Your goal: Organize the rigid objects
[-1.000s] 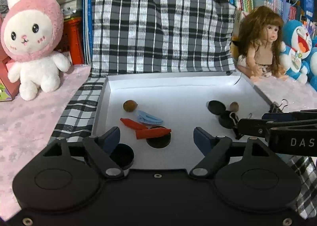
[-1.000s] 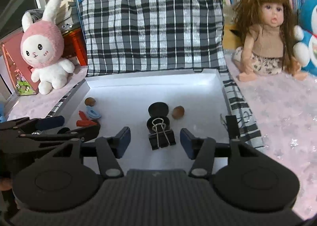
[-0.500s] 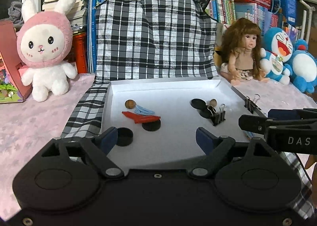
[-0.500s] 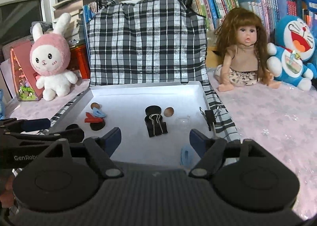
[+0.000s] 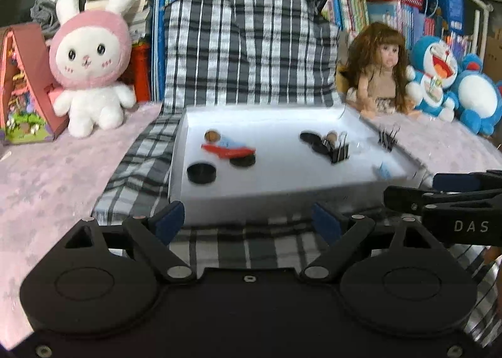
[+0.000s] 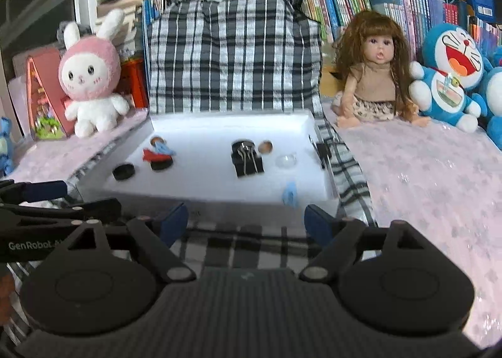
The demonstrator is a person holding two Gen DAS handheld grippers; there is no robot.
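Before the white tray [image 5: 282, 198] | left gripper [image 5: 248, 221], right gripper [image 6: 246, 216] level, spread wide, empty | clear lens [image 6: 286, 159] seen only in right view.

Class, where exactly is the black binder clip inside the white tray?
In the right wrist view, the black binder clip stands mid-tray, right of centre, just before a black cap.

White tray [image 6: 320, 191] w/ black caps [image 6: 123, 172], red pieces [image 6: 150, 155], black binder clip [image 6: 248, 163], nuts [image 6: 266, 146], blue clip [image 6: 290, 195] near front edge.

Left gripper [image 5: 248, 221] and right gripper [image 6: 246, 220], side by side, jaws wide apart, empty.
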